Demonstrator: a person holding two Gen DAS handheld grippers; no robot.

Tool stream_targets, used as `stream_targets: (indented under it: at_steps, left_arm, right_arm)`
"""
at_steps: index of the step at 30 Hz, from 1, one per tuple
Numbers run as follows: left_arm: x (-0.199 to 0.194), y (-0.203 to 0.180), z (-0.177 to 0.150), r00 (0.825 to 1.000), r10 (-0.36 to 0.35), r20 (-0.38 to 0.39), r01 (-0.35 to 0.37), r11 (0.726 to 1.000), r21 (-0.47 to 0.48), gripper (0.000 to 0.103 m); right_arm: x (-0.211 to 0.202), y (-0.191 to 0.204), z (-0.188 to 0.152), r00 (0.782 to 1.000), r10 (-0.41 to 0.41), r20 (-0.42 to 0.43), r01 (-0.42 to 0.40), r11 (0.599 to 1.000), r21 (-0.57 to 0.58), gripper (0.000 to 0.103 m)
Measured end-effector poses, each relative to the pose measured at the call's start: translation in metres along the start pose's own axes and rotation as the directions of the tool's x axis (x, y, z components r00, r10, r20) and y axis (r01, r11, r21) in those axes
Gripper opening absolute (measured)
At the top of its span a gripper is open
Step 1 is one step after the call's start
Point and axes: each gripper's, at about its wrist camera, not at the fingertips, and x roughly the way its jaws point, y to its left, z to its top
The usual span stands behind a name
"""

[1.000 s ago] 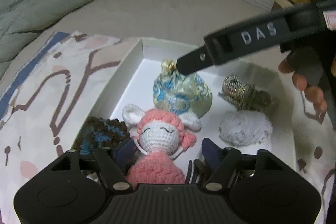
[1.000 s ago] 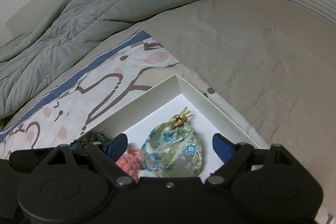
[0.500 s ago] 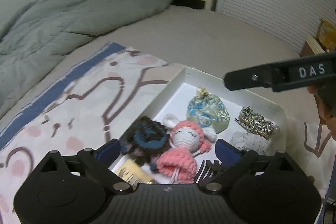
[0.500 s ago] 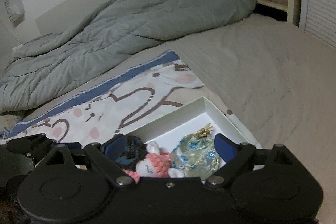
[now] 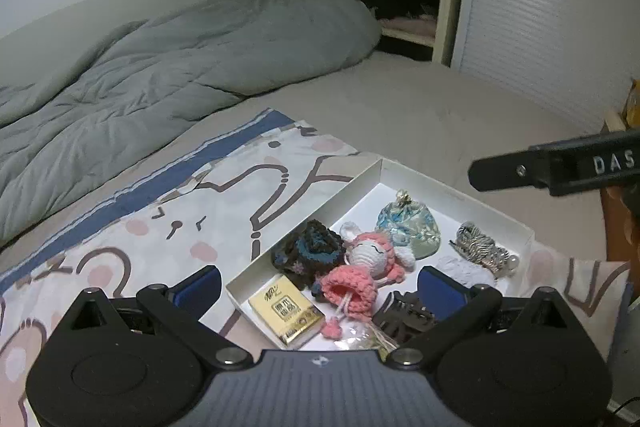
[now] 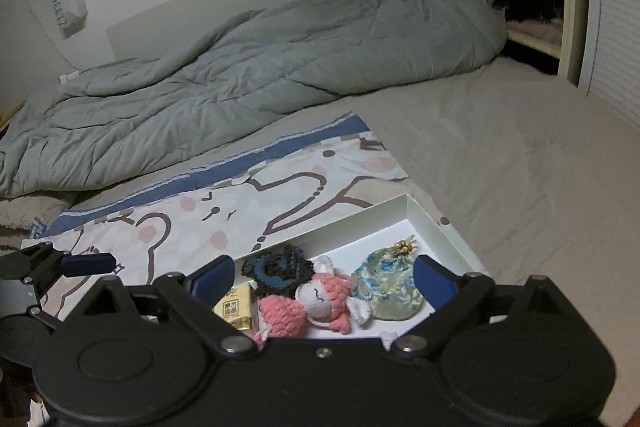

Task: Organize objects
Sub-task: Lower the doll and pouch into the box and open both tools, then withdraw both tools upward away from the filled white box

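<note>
Box (image 5: 416, 175) sits on the patterned cloth (image 5: 168, 223) on the bed (image 5: 420, 107), white, shallow, already loaded: dark crochet piece (image 5: 310, 255), pink crochet doll (image 5: 366, 267) lying on its back, blue floral pouch (image 5: 410, 231), gold packet (image 5: 286, 311) at the near corner, striped cord bundle (image 5: 478, 247), white fluffy piece (image 5: 466, 269), dark hair clip (image 5: 404, 311) at the near edge

Left claw (image 5: 319, 285): jaws have just been opening, now spread wide, nothing between the pads, doll and packet lie below in the box, not gripped

Right claw (image 6: 322, 279): jaws have also been opening a bit further, wide apart, empty, pouch and doll sit under it in the box

Step, my read: release done, both claws hang above the box with nothing in hand. No loose items visible on cloth or bed, so the sort looks close to finished

Next move calls for: scan outside these views for anything left; if found, approach with jaws wide and close on a firm part. Soft crochet will squash, so grip mid-body. Otherwise park both claws clear of the box rim
</note>
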Motion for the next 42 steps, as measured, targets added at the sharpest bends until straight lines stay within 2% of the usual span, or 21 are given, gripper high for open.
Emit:
stream_targets:
  at_steps: [12,19,22,31,36,42]
  left_arm:
    - [-0.058,-0.014,-0.024,0.992,0.116,0.045,-0.112,0.991,-0.079,0.103]
    - [-0.081,-0.02,-0.038,0.995,0.1,0.028,-0.095,0.986,-0.134,0.103]
    - [-0.088,-0.022,-0.045,0.993,0.117,0.027,-0.111,0.982,-0.151,0.103]
    - [-0.089,-0.012,-0.064,0.987,0.159,0.002,-0.154,0.961,-0.231,0.103]
    - [-0.084,-0.01,-0.071,0.981,0.195,-0.016,-0.194,0.955,-0.226,0.103]
    - [-0.086,-0.01,-0.073,0.98,0.2,-0.025,-0.2,0.952,-0.234,0.103]
  right_arm:
    - [-0.053,0.008,-0.032,1.0,-0.014,0.016,0.015,0.999,-0.05,0.099]
    - [-0.076,0.003,-0.054,0.999,-0.034,0.034,0.036,0.998,-0.059,0.1]
    - [-0.083,0.001,-0.065,0.998,-0.035,0.049,0.038,0.997,-0.064,0.1]
    - [-0.086,-0.004,-0.087,0.997,-0.051,0.048,0.054,0.998,-0.043,0.1]
    - [-0.084,0.0,-0.094,0.998,-0.057,0.026,0.058,0.997,-0.049,0.1]
    - [-0.083,0.008,-0.098,0.996,-0.088,0.015,0.089,0.993,-0.08,0.1]
